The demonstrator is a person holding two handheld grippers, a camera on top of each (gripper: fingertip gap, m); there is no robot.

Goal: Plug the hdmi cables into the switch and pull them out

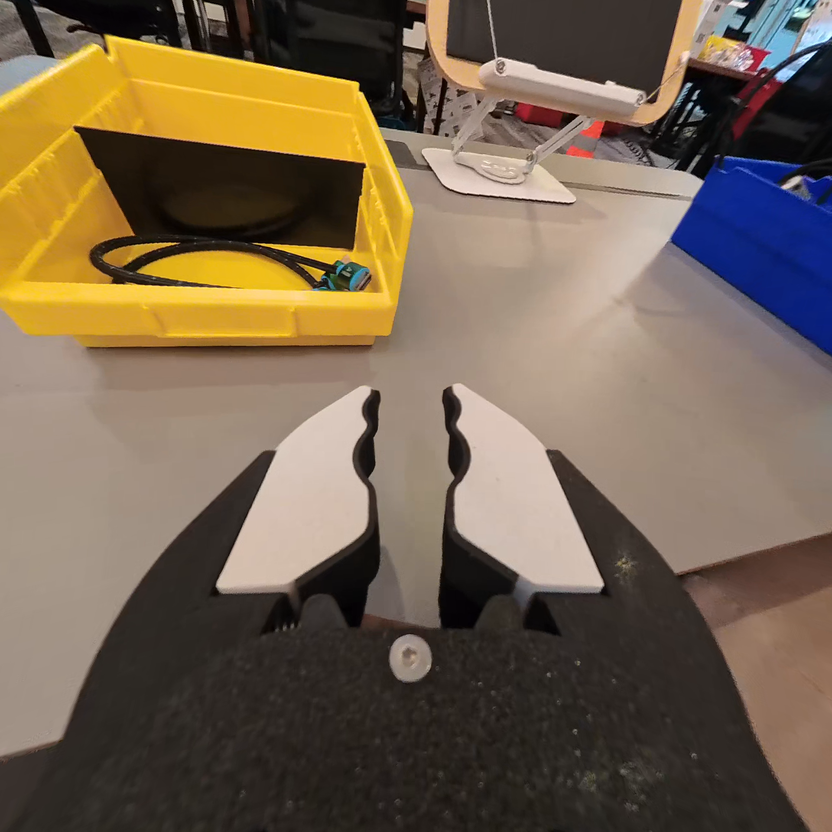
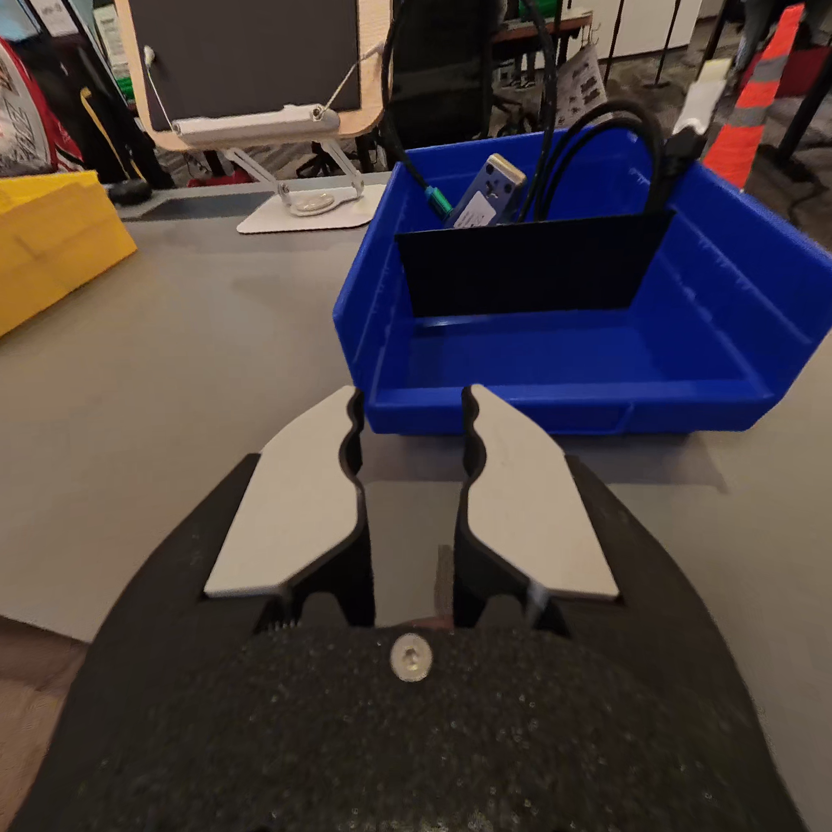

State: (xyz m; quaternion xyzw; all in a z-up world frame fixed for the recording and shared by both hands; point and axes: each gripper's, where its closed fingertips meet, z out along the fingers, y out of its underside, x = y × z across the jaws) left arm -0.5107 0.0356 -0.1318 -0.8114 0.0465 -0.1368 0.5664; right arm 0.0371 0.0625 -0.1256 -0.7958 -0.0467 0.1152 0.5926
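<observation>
Hovering over surface (image 1: 517, 288), both jaws gaping, holding nothing; switch (image 2: 488, 193) sitting ahead-right of right gripper (image 2: 410, 405), propped upright in blue bin (image 2: 562, 405); left gripper (image 1: 410, 405) farther.

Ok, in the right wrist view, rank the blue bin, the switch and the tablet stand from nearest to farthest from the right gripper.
1. Blue bin: just ahead of the open right gripper, slightly to the right.
2. Switch: leaning in the bin's back compartment, behind the black divider.
3. Tablet stand: beyond the bin, at the table's far edge, to the left.
</observation>
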